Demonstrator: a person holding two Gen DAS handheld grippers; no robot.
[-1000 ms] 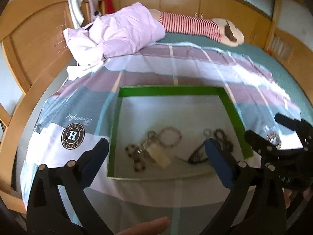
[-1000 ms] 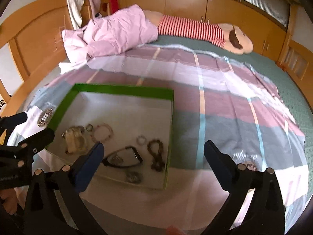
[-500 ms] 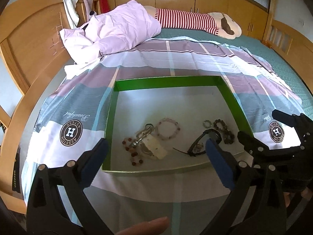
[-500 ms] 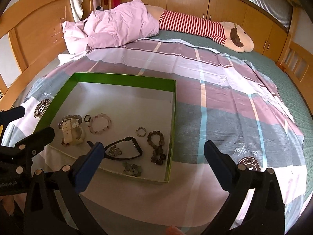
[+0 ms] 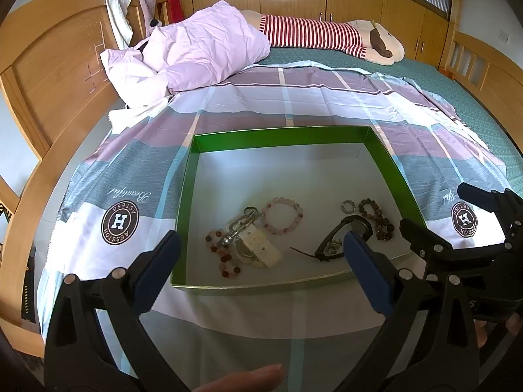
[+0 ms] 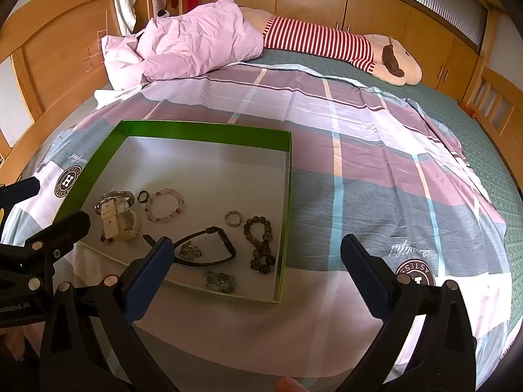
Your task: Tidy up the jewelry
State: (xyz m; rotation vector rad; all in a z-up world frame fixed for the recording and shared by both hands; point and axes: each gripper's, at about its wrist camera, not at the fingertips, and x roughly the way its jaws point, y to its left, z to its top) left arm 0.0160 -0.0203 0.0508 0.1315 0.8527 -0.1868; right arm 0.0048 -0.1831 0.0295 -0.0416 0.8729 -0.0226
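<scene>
Wide bed under a purple, grey and white checked sheet (image 5: 294, 104), bearing one shallow green-walled cardboard tray (image 5: 278, 137). Inside, all loose near the front: three bead bracelets, two watches, one small ring (image 6: 233, 219), one silver chain. Gathered, not yet arranged. Left claw (image 5: 258, 274) and right claw (image 6: 255, 271) both spread apart, empty, hovering short of the tray.

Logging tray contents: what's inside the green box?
Green box: white watch, pink bead bracelet, small ring, brown bead bracelet, black bracelet, silver chain. The watch hides part of a red-beaded strand.
</scene>
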